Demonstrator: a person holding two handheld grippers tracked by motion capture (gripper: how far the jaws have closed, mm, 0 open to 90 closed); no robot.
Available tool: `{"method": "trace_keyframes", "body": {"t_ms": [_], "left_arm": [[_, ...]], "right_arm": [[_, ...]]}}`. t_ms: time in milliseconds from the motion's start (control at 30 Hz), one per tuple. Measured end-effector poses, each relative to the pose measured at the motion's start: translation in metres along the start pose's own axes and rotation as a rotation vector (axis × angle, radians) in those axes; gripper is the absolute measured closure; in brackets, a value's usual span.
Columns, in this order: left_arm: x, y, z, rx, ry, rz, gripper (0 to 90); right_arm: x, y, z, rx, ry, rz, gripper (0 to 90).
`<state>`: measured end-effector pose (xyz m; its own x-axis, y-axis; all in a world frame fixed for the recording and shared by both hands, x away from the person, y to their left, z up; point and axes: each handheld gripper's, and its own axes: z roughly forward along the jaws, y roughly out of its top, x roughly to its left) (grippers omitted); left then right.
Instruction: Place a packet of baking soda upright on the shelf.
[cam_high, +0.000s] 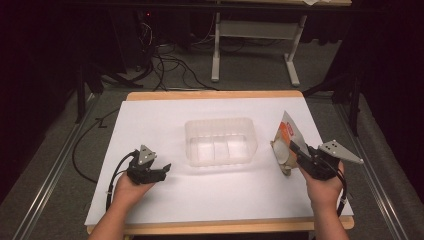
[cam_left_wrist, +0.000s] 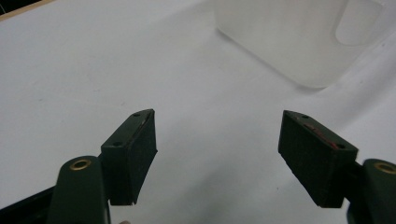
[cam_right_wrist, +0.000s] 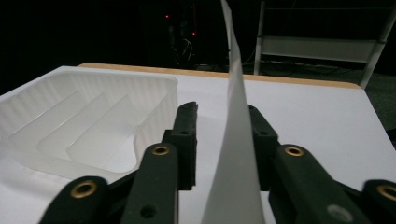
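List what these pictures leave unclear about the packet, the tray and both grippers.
- Packet: print too small to read in the high view; edge-on in the right gripper view, its faces hidden.
- Right gripper: whether its pads press the packet cannot be told; the packet hides one pad.
- Clear tray: cut off by the top edge in the left gripper view.
- Left gripper: open over bare white tabletop; its body lies below the frame.

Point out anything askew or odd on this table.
The snack packet stands up on edge between the jaws of the right tool, tilted and apart from the clear plastic tray. The tray sits square and holds nothing. Nothing spilled or damaged.
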<state>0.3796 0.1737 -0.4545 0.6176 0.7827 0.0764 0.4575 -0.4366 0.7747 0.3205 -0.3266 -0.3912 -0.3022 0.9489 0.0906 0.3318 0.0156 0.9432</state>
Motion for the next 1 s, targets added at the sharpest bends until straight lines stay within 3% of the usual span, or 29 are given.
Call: {"method": "trace_keyframes", "body": {"t_ms": [133,300,433,600,700,800,867,1000], "left_arm": [[0.000,0.001,-0.003,-0.017,-0.002,-0.018,28.3],[0.000,0.002,-0.008,-0.057,-0.009,-0.029,28.9],[-0.001,0.002,-0.008,-0.058,-0.009,-0.022,29.0],[0.000,0.002,-0.008,-0.051,0.009,-0.025,29.0],[0.002,0.002,-0.007,-0.043,0.002,-0.034,29.4],[0.004,0.003,-0.008,-0.050,-0.025,-0.075,31.6],[0.005,0.003,-0.010,-0.060,-0.036,-0.085,32.7],[0.007,0.004,-0.012,-0.077,-0.042,-0.095,34.5]], "right_arm": [[-0.004,-0.005,0.000,-0.006,-0.015,0.008,59.4],[-0.011,-0.015,0.002,0.014,-0.002,0.034,58.2],[-0.012,-0.023,0.004,0.002,-0.055,0.008,60.9],[-0.012,-0.030,0.006,-0.001,-0.091,0.011,68.7],[-0.008,-0.031,0.010,0.017,-0.109,-0.016,66.5],[-0.003,-0.032,0.012,0.008,-0.096,-0.024,70.3],[0.000,-0.031,0.012,0.009,-0.103,-0.038,74.5],[0.002,-0.030,0.011,0.004,-0.078,-0.018,82.7]]}}
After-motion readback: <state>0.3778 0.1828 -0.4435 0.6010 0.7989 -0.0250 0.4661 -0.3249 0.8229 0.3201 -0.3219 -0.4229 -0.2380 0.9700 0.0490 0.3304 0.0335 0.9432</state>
